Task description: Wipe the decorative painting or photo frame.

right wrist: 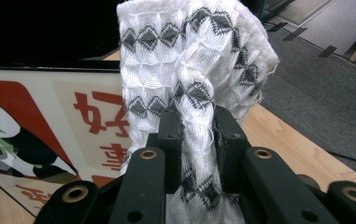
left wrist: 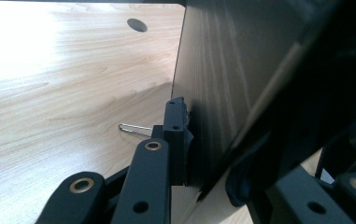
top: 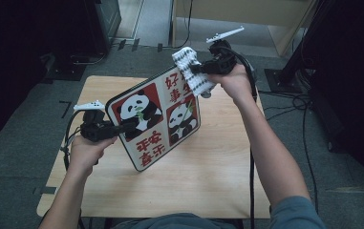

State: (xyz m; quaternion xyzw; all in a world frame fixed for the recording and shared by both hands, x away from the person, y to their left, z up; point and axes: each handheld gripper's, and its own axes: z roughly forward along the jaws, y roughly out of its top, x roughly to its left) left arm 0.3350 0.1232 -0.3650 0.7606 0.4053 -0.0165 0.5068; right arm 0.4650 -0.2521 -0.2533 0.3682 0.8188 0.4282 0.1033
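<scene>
A rectangular board [top: 155, 119] printed with pandas and red characters is held tilted above the wooden table [top: 194, 176]. My left gripper [top: 131, 125] is shut on the board's left edge. In the left gripper view one jaw presses the board's dark back [left wrist: 222, 70]. A white cloth [top: 189, 64] with grey diamond patterns is bunched at the board's far upper corner, and my right gripper [top: 196, 69] is shut on it. In the right gripper view the cloth [right wrist: 189, 60] rises between the jaws of that gripper [right wrist: 198, 126], beside the printed face [right wrist: 49, 107].
A small wire clip [left wrist: 133, 128] lies on the tabletop beside a round hole [left wrist: 137, 24]. Grey carpet surrounds the table, with cables [top: 304, 109] trailing on the right. Dark stands and furniture line both sides.
</scene>
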